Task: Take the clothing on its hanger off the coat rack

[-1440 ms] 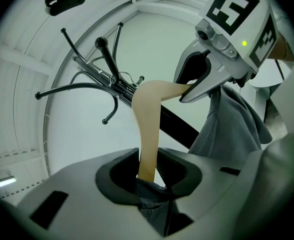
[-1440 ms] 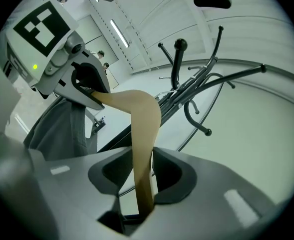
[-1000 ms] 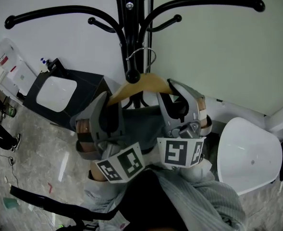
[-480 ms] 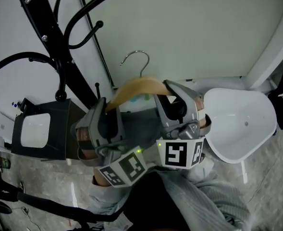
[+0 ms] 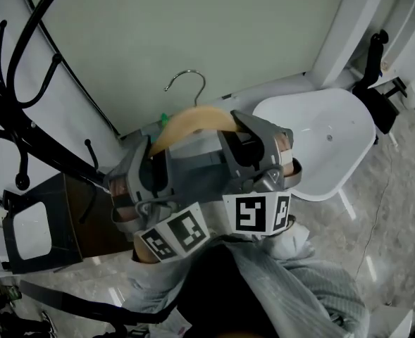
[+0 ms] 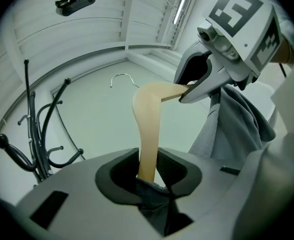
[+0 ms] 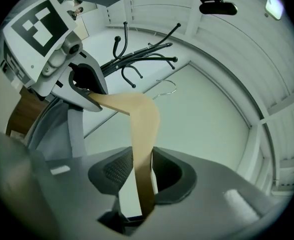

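Note:
A wooden hanger (image 5: 193,120) with a metal hook (image 5: 187,82) carries grey clothing (image 5: 196,173). It hangs free in the air, its hook on nothing, to the right of the black coat rack (image 5: 20,83). My left gripper (image 5: 153,166) is shut on the hanger's left arm (image 6: 147,134), over cloth. My right gripper (image 5: 247,138) is shut on the right arm (image 7: 143,134). The left gripper view shows the right gripper (image 6: 226,49) and the draped clothing (image 6: 236,126). The right gripper view shows the left gripper (image 7: 62,54) and the rack (image 7: 142,59) behind it.
A white moulded chair (image 5: 320,143) stands to the right, close to my right gripper. A black box with a white panel (image 5: 31,232) sits at the lower left under the rack's arms. A pale wall (image 5: 193,27) lies ahead. The person's grey sleeve (image 5: 292,287) fills the bottom.
The hanger's hook has come off the rack's peg. Both grippers carried hanger and clothing away from the rack, which has slid from the top centre to the left edge of the view.

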Action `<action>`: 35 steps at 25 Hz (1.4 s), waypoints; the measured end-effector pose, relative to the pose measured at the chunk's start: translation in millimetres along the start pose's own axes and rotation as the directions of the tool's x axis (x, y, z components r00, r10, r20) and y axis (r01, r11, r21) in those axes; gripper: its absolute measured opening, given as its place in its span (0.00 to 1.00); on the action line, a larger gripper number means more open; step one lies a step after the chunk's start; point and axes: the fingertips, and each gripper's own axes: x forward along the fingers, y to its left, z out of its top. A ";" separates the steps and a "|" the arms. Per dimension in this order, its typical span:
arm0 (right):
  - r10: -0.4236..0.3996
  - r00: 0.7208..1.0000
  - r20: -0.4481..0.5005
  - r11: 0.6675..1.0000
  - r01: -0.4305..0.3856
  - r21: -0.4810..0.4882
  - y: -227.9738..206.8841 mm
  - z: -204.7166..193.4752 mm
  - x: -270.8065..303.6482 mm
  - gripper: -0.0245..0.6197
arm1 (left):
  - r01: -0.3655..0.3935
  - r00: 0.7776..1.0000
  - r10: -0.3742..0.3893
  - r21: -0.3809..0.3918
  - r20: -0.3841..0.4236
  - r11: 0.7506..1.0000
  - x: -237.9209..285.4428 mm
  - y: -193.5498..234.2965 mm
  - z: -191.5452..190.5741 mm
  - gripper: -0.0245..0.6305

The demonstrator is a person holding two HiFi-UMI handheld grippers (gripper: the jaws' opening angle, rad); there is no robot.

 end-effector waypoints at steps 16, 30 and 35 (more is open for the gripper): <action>-0.073 0.981 -0.179 0.997 0.073 -0.004 -26.5 -74.9 -28.5 0.22 | 0.173 0.980 -0.174 0.021 0.100 0.985 29.3 -71.3 41.1 0.20; -0.061 0.975 -0.212 0.998 0.067 0.021 -21.6 -88.1 -27.5 0.22 | 0.198 0.974 -0.201 0.035 0.101 0.980 35.3 -80.6 40.0 0.20; -0.064 0.974 -0.219 0.997 0.070 0.019 -21.9 -88.6 -27.8 0.22 | 0.206 0.973 -0.209 0.034 0.102 0.978 36.2 -82.0 39.9 0.20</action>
